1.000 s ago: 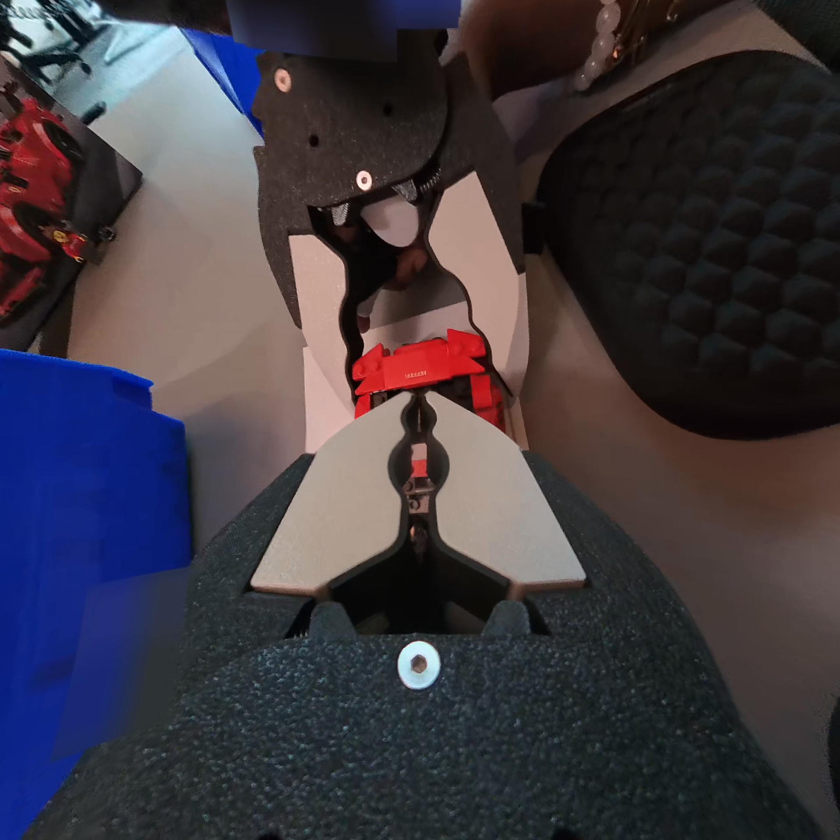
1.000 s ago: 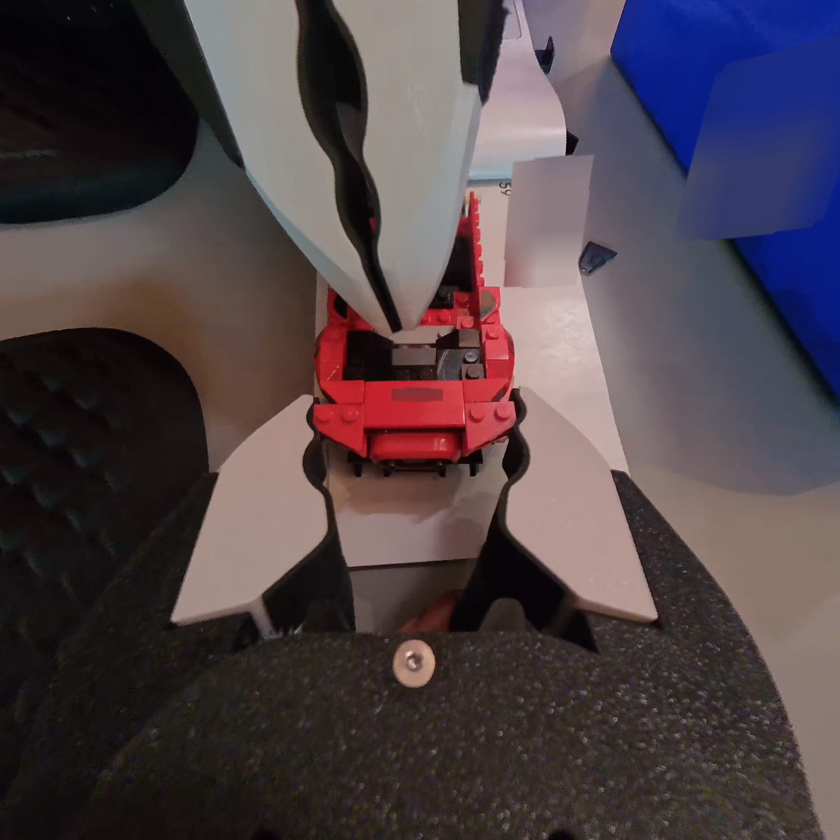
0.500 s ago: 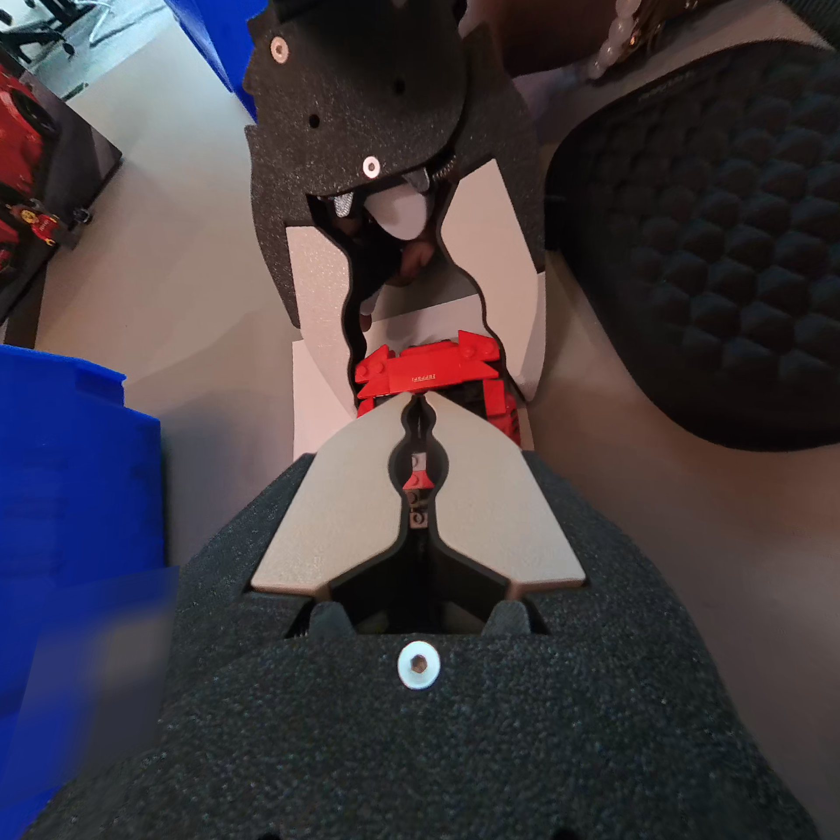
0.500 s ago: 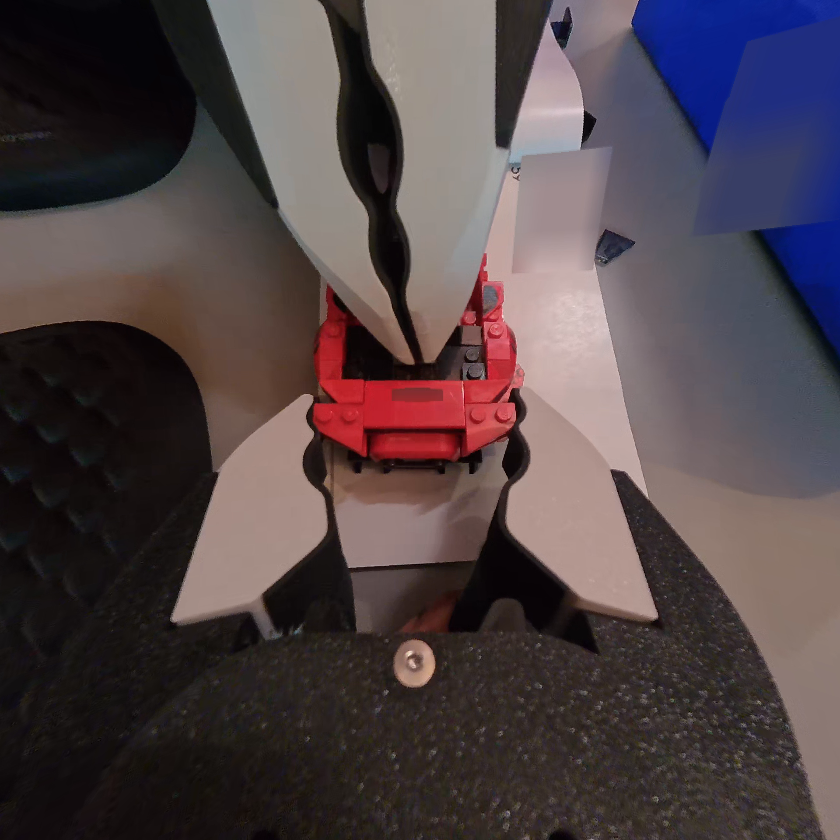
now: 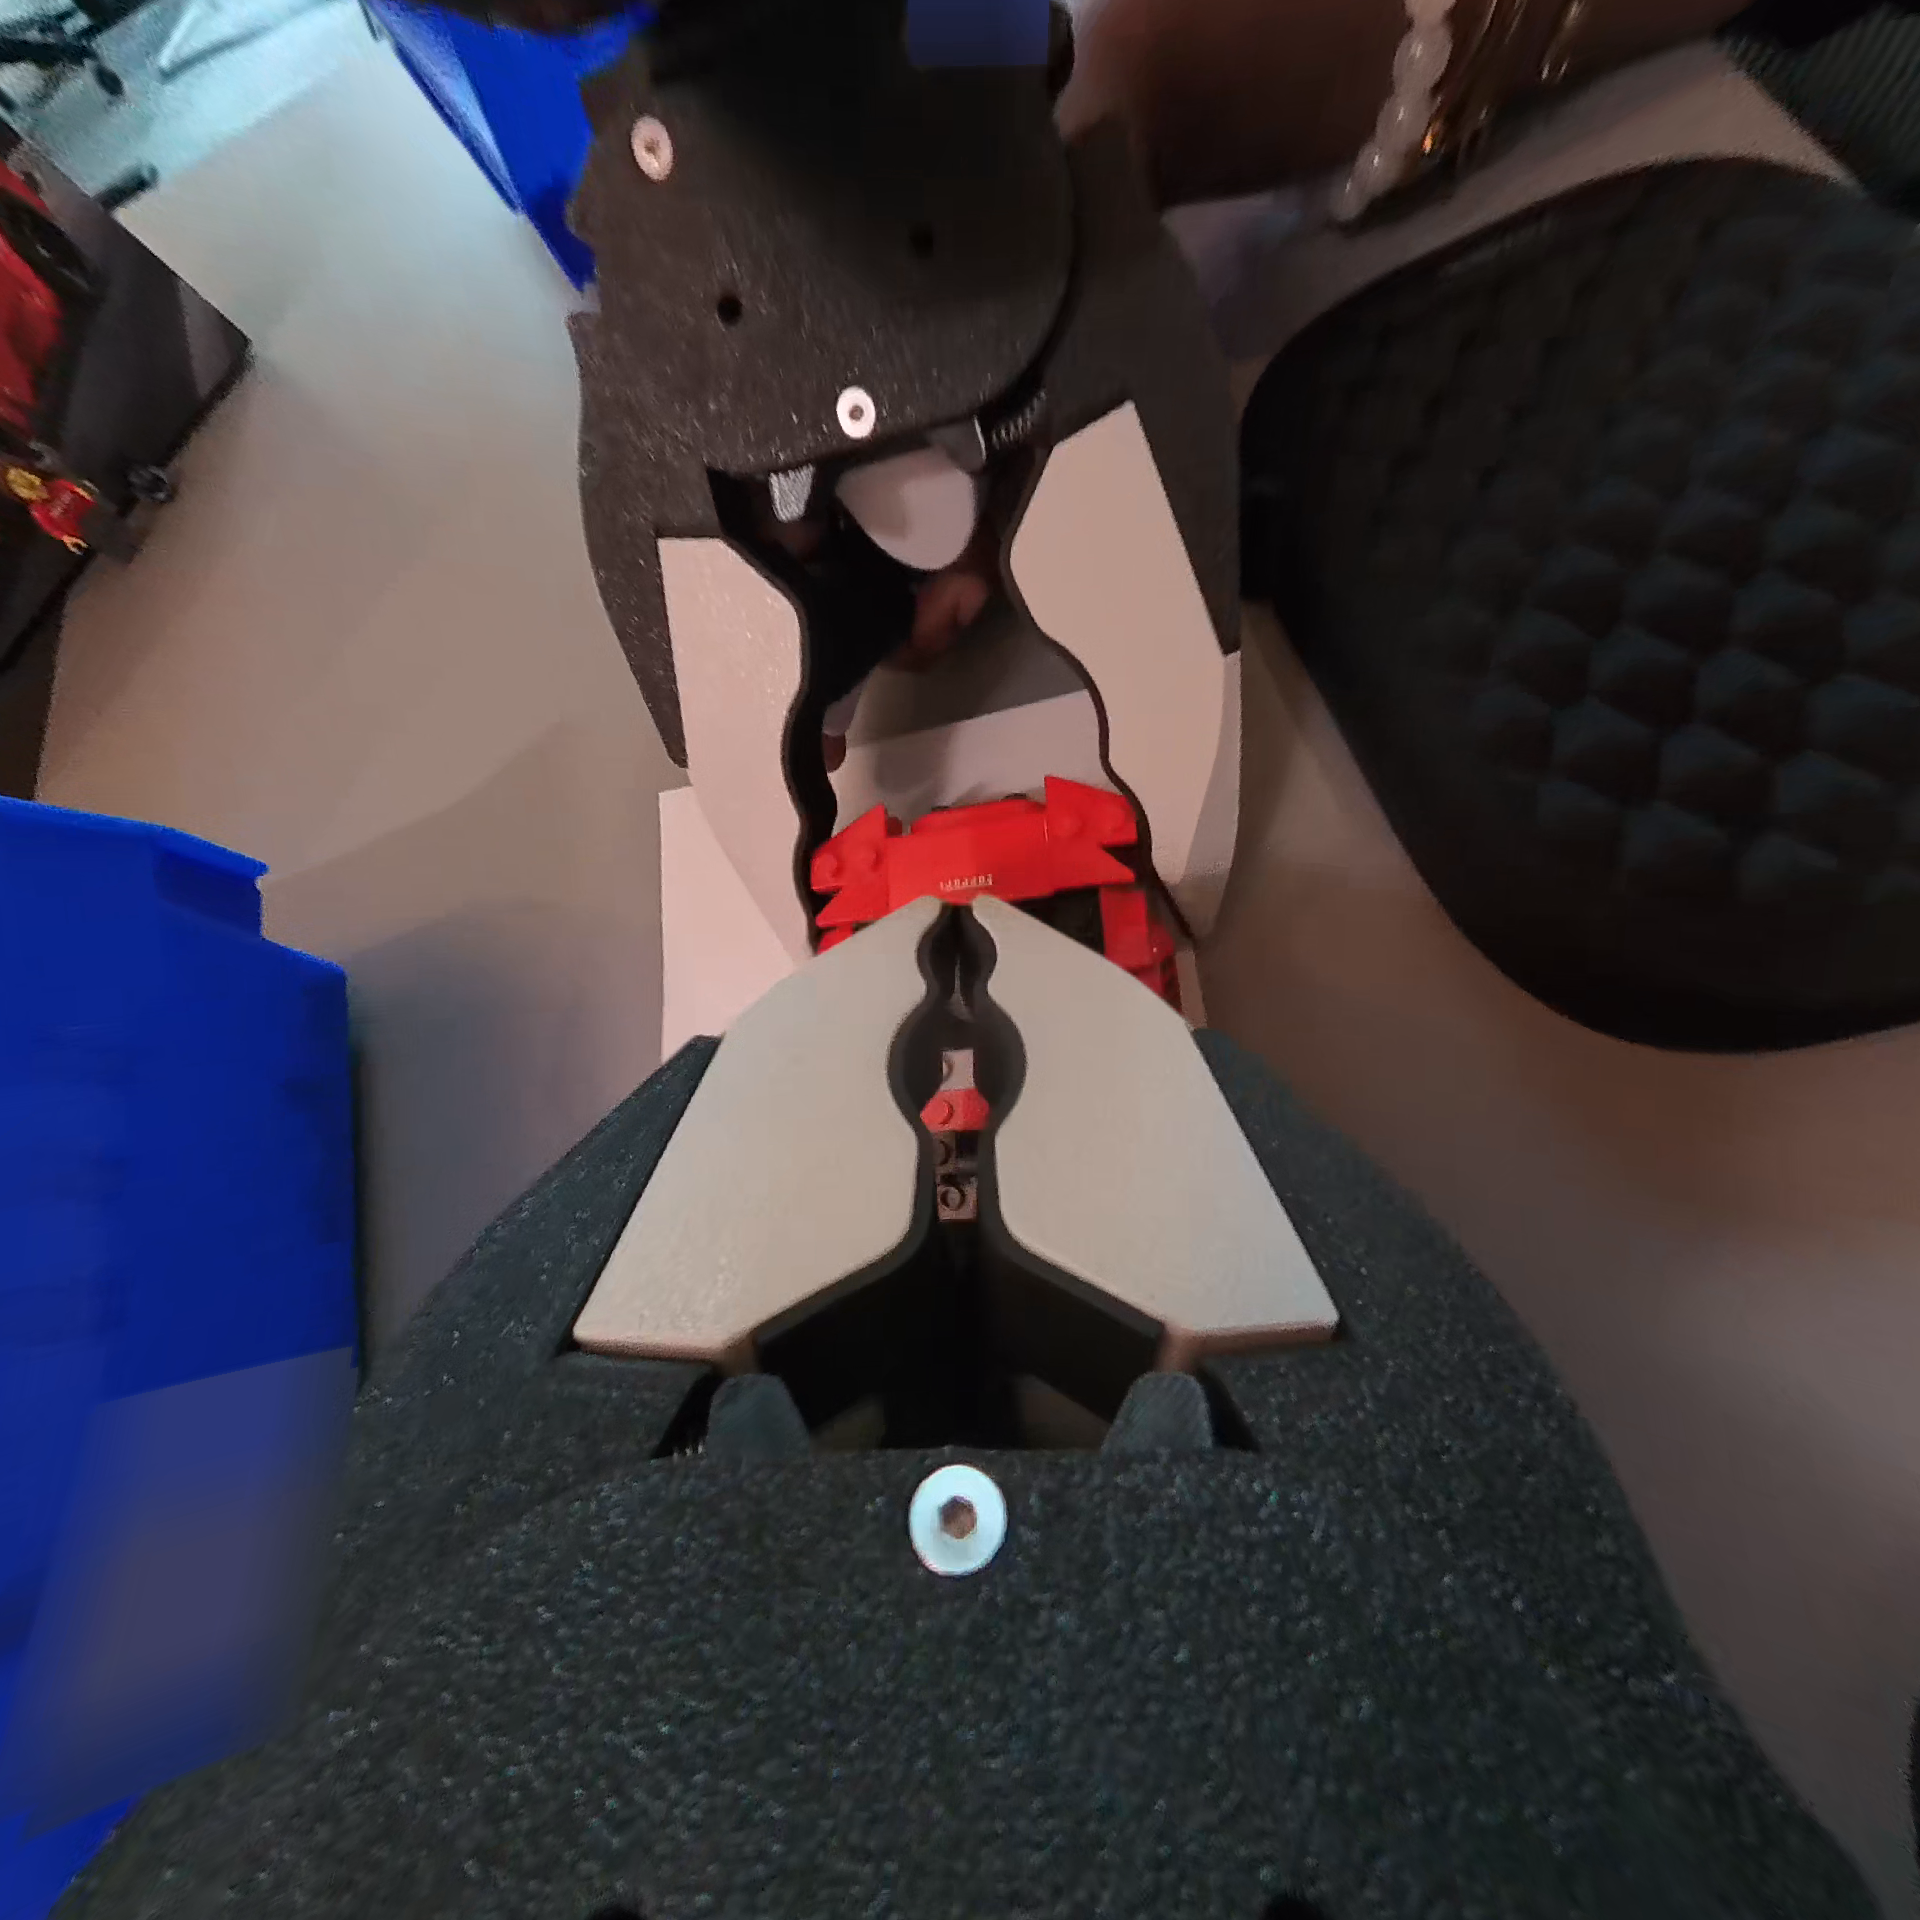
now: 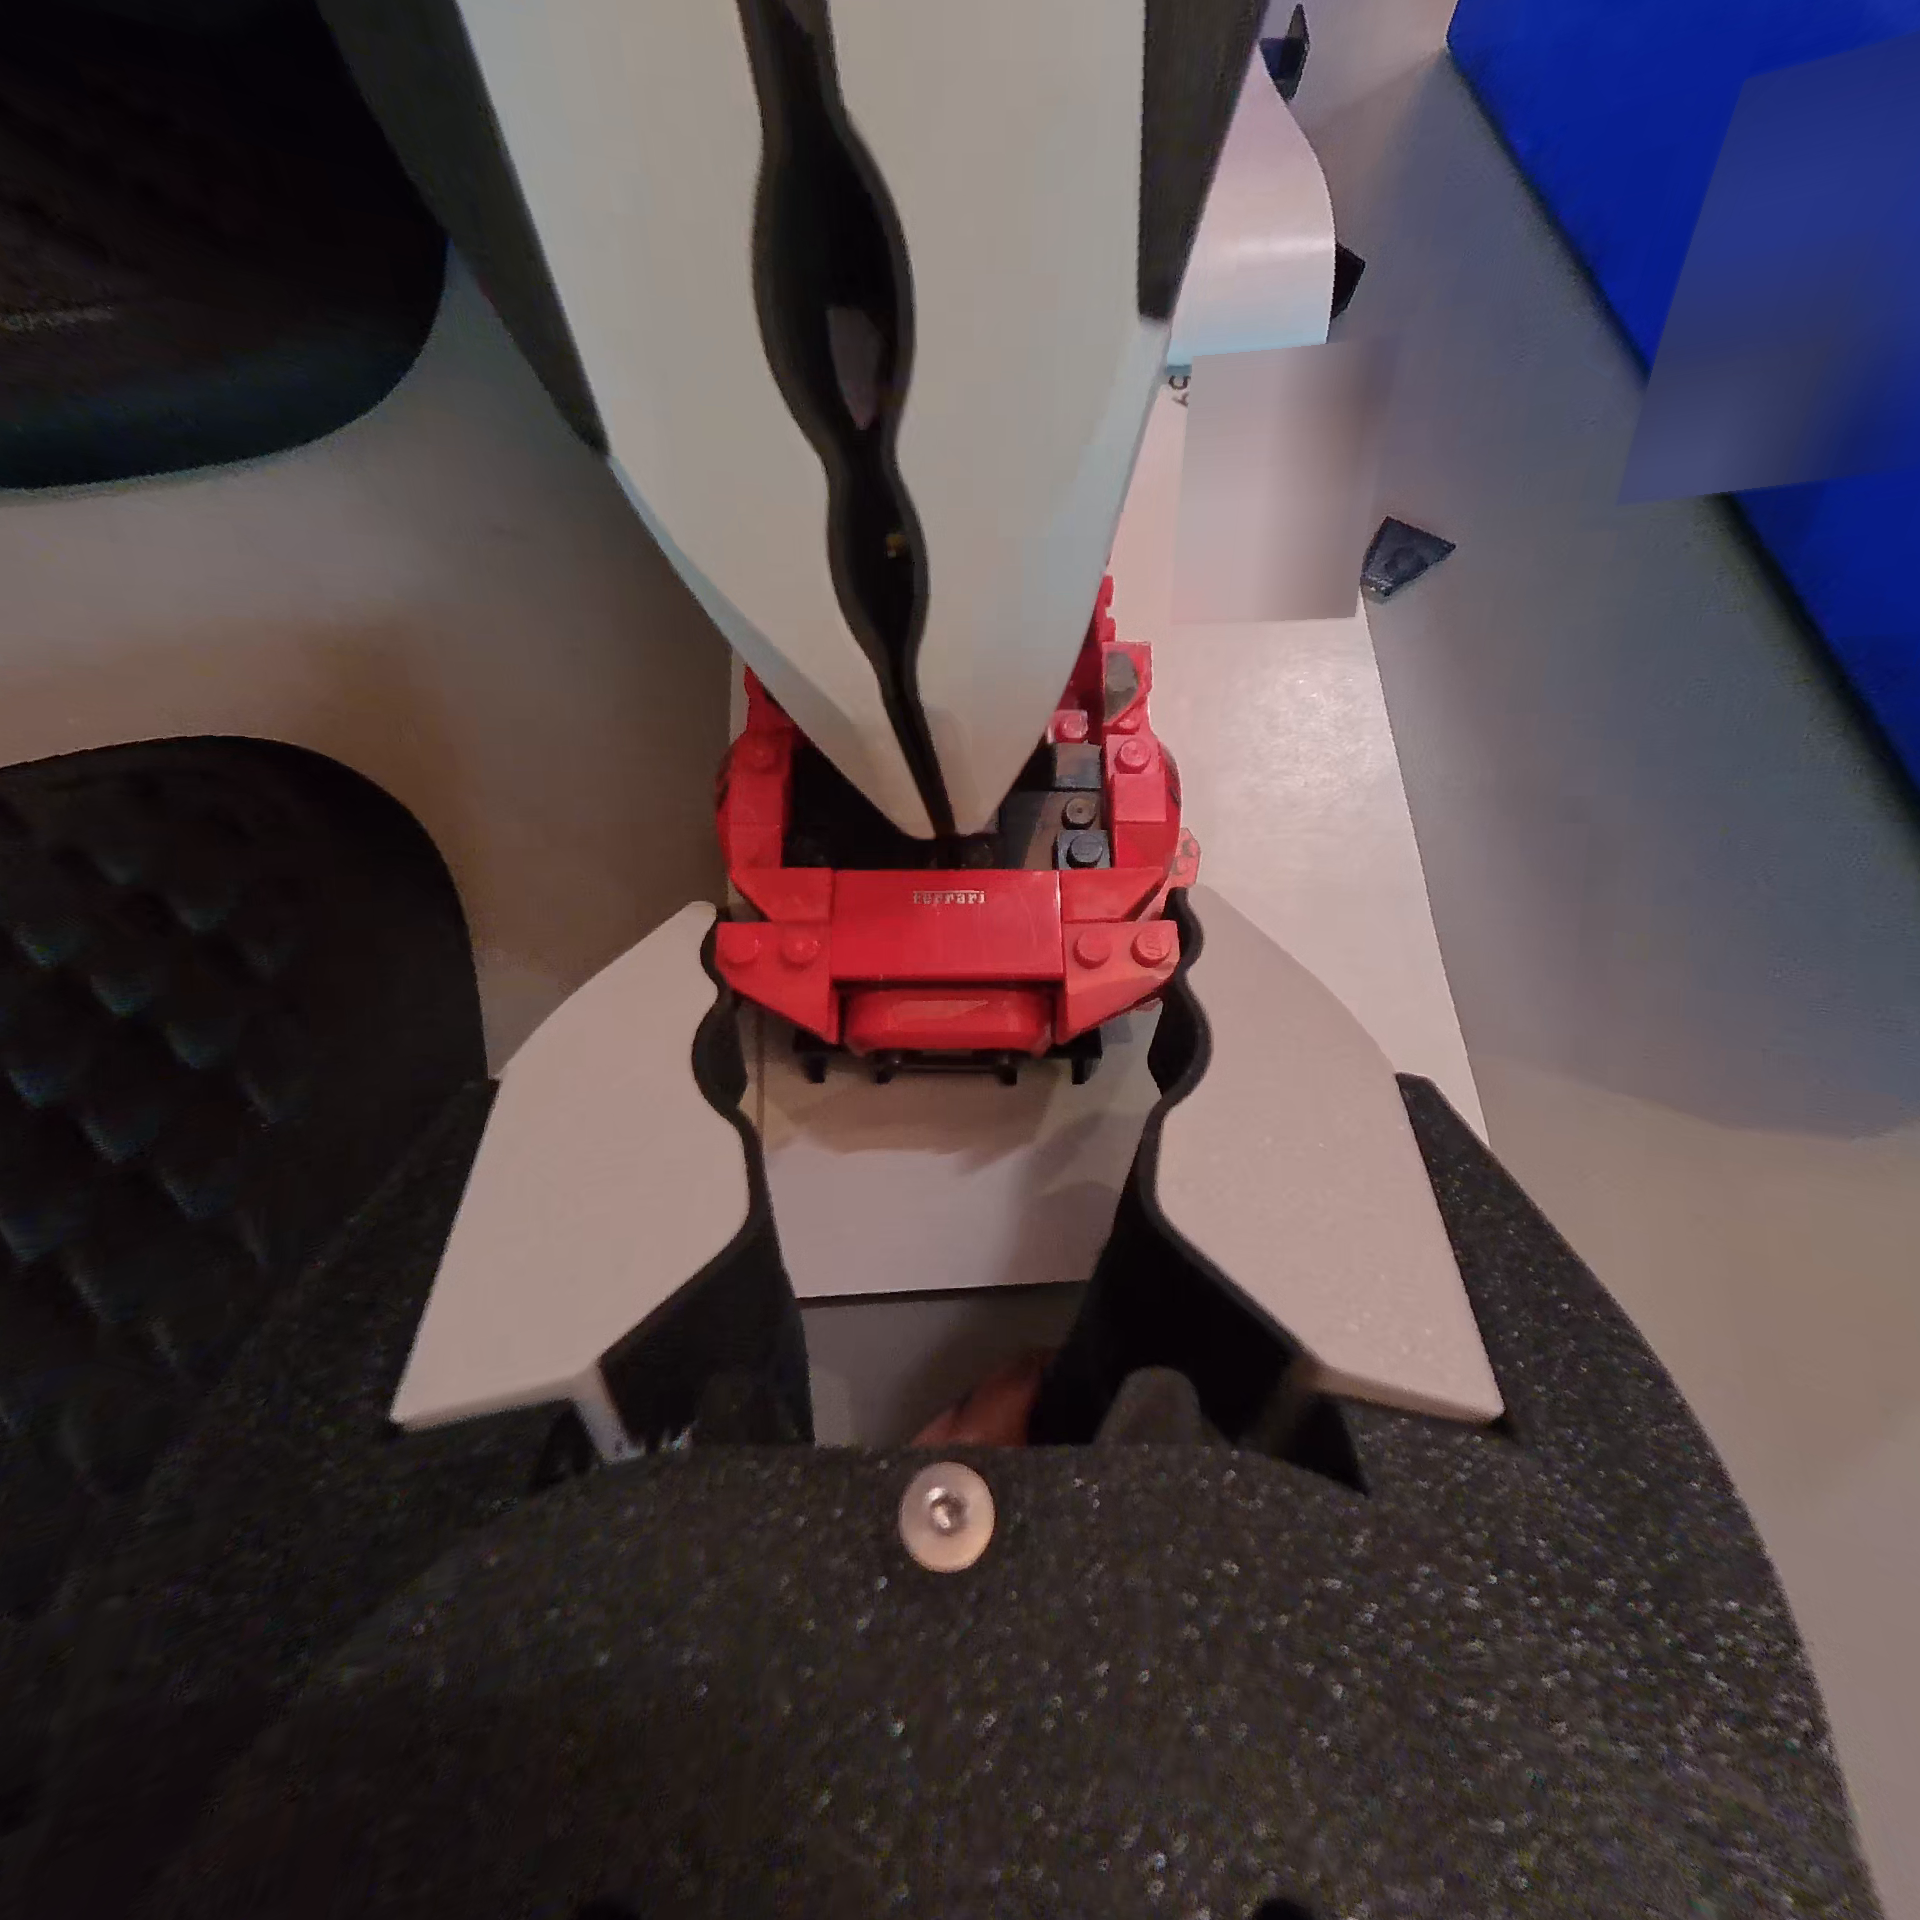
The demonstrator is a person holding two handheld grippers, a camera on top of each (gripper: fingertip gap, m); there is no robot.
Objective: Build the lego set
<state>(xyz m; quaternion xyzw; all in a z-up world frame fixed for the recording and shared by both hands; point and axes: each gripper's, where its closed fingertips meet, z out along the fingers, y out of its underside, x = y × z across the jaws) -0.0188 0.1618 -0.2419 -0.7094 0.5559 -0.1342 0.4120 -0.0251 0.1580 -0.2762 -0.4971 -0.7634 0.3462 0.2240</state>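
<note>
The left claw is pinched nearly shut, tips almost touching, and points down into the open middle of the red car. Whether a small piece sits between its tips cannot be told; only a thin dark slit shows there. Over the last second this claw has come lower and closer to the car's near end: in the right wrist view its tips now sit just behind the red end plate, where a moment ago grey and black studs lay bare under them. That reads as a press or placement in the cockpit being finished rather than begun.

The right claw is wide, its fingers against either flank of the car's end, bracing it as before; the car has not shifted between them.

Beneath the car lies a white sheet on the table. Farther out, a black padded mat lies to the left claw's right, a blue bin to its left, and a loose dark piece beyond the car.
</note>
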